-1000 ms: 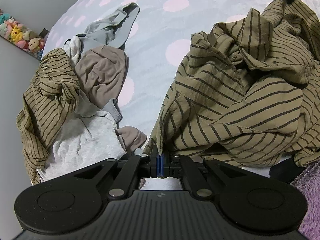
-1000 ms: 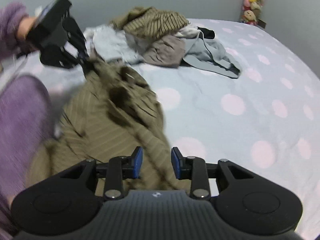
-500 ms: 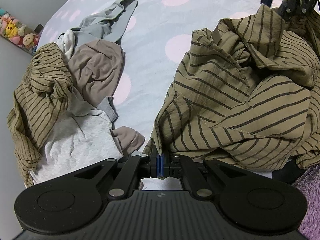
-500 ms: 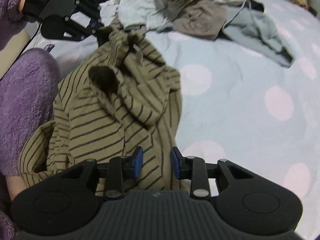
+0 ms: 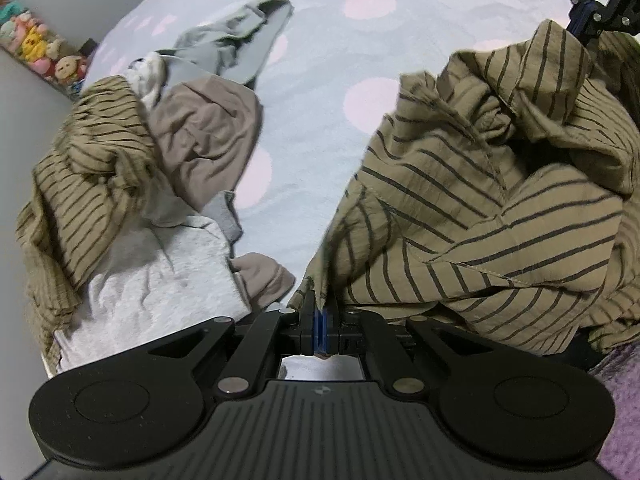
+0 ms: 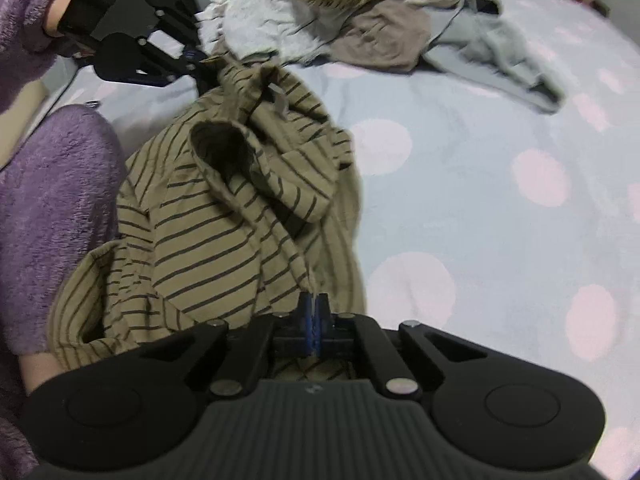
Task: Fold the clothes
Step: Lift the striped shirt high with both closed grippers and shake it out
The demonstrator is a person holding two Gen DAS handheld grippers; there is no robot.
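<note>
At the bottom centre of the left wrist view, the left gripper (image 5: 320, 316) is pressed together on an edge of the striped shirt (image 5: 500, 208), blue pads nearly touching with cloth between them. The shirt fills the right half of that frame, bunched and lifted off the bedsheet (image 5: 320, 80), which is pale blue with pink dots. Upper right corner of the same view: the right gripper (image 5: 588, 20) pinching another part of the shirt. In the right wrist view the right gripper (image 6: 314, 312) sits bottom centre, fingers pressed together on a shirt fold; shirt (image 6: 224, 216) hangs crumpled in the left-centre, stretched up to the left gripper (image 6: 196, 60) at upper left. Purple fleece sleeve (image 6: 24, 12) at far upper left, purple fleece also along the left edge. Pile of clothes (image 5: 132, 184) on the left of the left view, touching each other: another striped piece, brown, white, grey. Plush toys (image 5: 36, 48) at the far upper left edge.
</note>
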